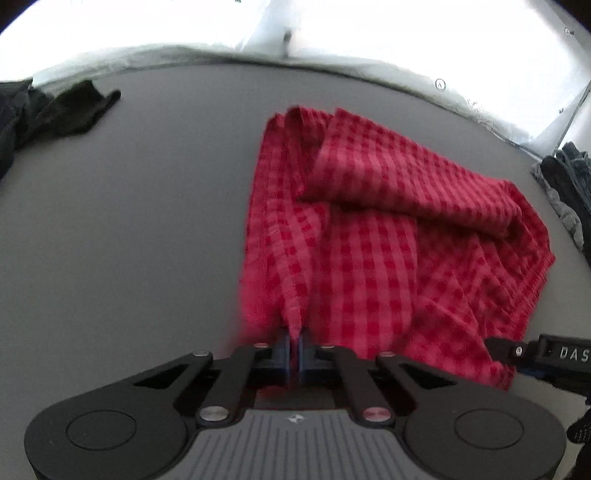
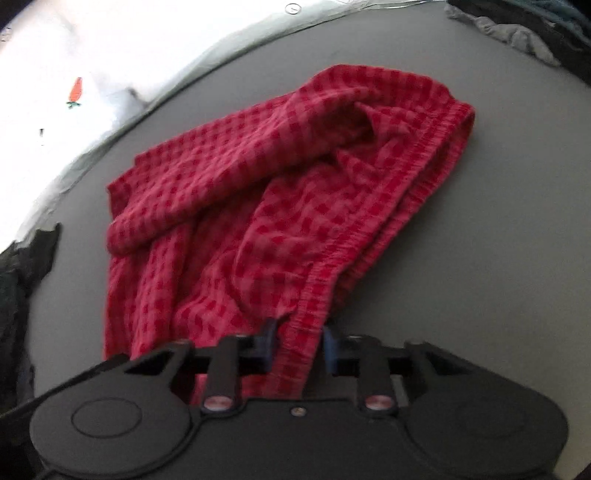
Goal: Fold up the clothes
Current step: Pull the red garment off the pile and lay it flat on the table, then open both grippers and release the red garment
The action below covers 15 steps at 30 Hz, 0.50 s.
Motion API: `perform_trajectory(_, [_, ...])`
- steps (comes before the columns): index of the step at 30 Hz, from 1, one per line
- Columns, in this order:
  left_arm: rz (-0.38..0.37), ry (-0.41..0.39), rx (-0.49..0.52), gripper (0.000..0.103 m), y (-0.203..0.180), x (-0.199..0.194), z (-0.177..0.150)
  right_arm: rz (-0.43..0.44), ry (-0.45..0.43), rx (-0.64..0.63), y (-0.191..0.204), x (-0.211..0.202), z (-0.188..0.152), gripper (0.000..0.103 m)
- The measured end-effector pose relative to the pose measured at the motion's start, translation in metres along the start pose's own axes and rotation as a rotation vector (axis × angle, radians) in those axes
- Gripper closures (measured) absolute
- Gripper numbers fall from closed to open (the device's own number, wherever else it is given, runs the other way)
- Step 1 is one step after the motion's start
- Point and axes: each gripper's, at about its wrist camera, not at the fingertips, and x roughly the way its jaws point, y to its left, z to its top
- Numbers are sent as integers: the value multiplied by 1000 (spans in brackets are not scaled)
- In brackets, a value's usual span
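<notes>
A pair of red checked shorts (image 1: 373, 236) lies rumpled on the grey table (image 1: 129, 221), partly folded over itself. My left gripper (image 1: 294, 350) is shut on a hem edge of the shorts at their near left side. In the right wrist view the shorts (image 2: 258, 206) spread ahead with the elastic waistband (image 2: 399, 206) running to the far right. My right gripper (image 2: 299, 343) has its blue pads apart, with the waistband's near end lying between them. The right gripper also shows in the left wrist view (image 1: 543, 354) at the right edge.
Dark clothes (image 1: 55, 110) lie at the far left of the table, and more dark and grey clothes (image 1: 569, 184) at the far right. The same grey pile (image 2: 517, 33) shows at top right in the right wrist view. A bright white surface lies beyond the table's far edge.
</notes>
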Motion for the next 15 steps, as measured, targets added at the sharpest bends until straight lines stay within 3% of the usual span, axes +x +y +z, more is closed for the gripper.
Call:
perform_trajectory(6, [1, 64, -2, 100, -31, -17, -37, -36, -59, -58, -41, -31, 6, 92])
perform_trajectory(15, [-198, 196, -30, 99, -124, -43, -118, -280, -247, -114, -130, -83, 39, 94])
